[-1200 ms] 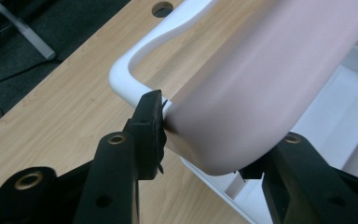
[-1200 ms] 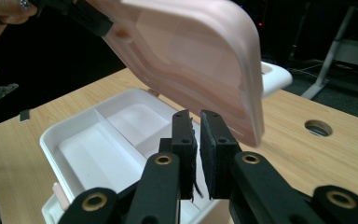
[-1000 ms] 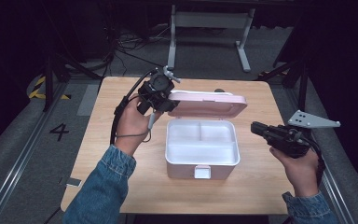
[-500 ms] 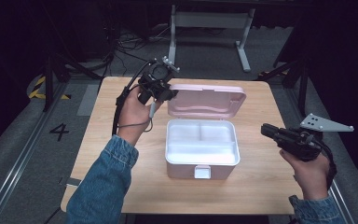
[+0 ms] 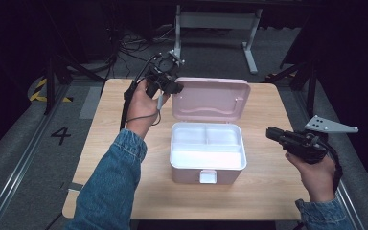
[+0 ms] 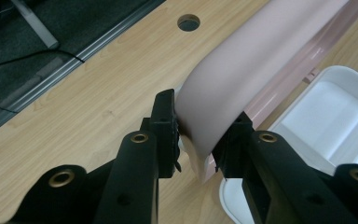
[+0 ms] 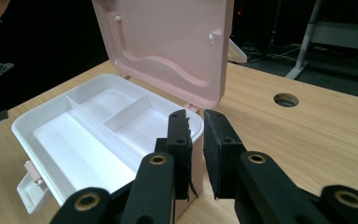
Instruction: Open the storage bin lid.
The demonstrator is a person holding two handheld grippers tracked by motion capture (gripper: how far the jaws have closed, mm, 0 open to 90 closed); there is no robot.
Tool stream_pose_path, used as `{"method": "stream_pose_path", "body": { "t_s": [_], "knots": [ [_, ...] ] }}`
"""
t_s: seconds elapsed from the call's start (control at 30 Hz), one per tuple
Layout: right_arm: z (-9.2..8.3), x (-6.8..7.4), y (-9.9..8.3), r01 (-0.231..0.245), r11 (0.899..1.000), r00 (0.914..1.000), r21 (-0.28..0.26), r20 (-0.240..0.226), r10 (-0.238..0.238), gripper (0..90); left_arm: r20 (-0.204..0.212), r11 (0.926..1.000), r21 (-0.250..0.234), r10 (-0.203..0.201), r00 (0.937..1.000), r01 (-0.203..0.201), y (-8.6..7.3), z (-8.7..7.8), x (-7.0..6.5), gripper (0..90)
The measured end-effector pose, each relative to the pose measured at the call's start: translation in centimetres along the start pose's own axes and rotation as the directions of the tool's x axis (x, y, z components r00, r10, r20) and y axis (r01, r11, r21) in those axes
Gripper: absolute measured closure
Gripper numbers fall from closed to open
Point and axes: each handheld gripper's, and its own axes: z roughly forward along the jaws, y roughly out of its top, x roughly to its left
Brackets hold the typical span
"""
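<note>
Box (image 5: 208, 158) mid-table (image 5: 263, 201), between both tongs. Lid (image 5: 211, 98) up behind tray, its corner sitting in left tongs (image 5: 171, 87). Right tongs (image 5: 274, 134) off to box's right, just beside box corner, nothing in them.

One box (image 5: 206, 158); one lid (image 5: 210, 98); three compartments; two hand-held grippers

Smooth pink plastic lid (image 5: 211, 98), glossy white tray (image 5: 208, 146), matt wooden table (image 5: 263, 191).

Left tongs (image 5: 176, 89) clamped, arm outstretched; right tongs (image 5: 271, 133) hover empty, nearly closed.
</note>
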Motion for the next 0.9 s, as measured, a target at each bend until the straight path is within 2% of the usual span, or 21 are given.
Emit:
{"method": "stream_pose_path", "body": {
  "t_s": [0.33, 0.63, 0.9],
  "knots": [
    [0.2, -0.2, -0.2, -0.007, 1.000, 1.0000, 0.008, -0.001, 0.007, 80.1, -0.020, 0.9999, 0.005, 0.010, 0.9997, -0.010, 0.4, 0.9, 0.5, 70.8],
    [0.8, -0.6, -0.6, -0.013, 0.999, 0.9999, 0.033, 0.001, 0.013, 79.6, -0.004, 0.9999, 0.003, -0.015, 0.9999, 0.015, 0.7, 2.3, 1.7, 69.8],
    [0.6, -0.8, -1.3, -0.024, 0.998, 0.9996, 0.053, 0.018, 0.023, 78.9, -0.012, 0.9990, 0.038, -0.024, 0.9996, 0.025, 1.3, 3.5, 2.5, 67.9]
  ]
}}
